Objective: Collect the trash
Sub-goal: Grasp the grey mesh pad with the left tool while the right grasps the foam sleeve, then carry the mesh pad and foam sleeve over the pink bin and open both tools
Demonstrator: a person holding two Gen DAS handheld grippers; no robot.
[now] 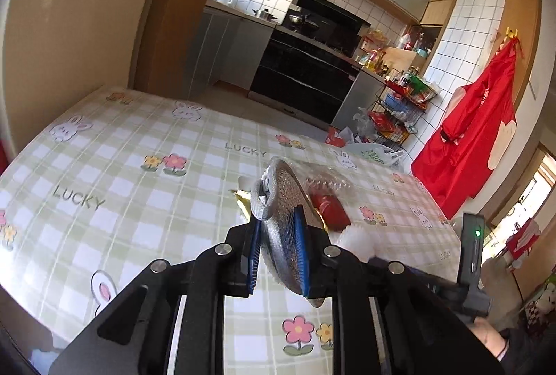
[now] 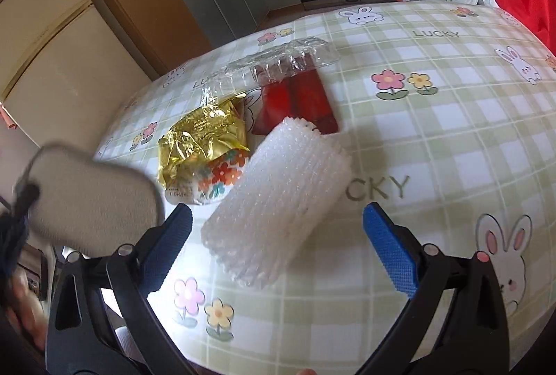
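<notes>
My left gripper (image 1: 278, 246) is shut on a grey oval scouring pad (image 1: 283, 198) and holds it on edge above the table; the pad also shows blurred at the left of the right wrist view (image 2: 93, 194). My right gripper (image 2: 278, 236) is open, its jaws on either side of a white foam net roll (image 2: 278, 198) that lies on the table. Behind the roll lie a gold foil wrapper with a floral bag (image 2: 205, 146), a red packet (image 2: 299, 97) and a clear plastic tray (image 2: 281, 59). The red packet also shows in the left wrist view (image 1: 330, 208).
The table has a green checked cloth (image 2: 434, 132) with rabbits and flowers. Beyond its far edge are kitchen cabinets, a black oven (image 1: 302, 80), a wire rack with goods (image 1: 399, 104), plastic bags on the floor (image 1: 375, 154) and a red apron (image 1: 476, 125) on the wall.
</notes>
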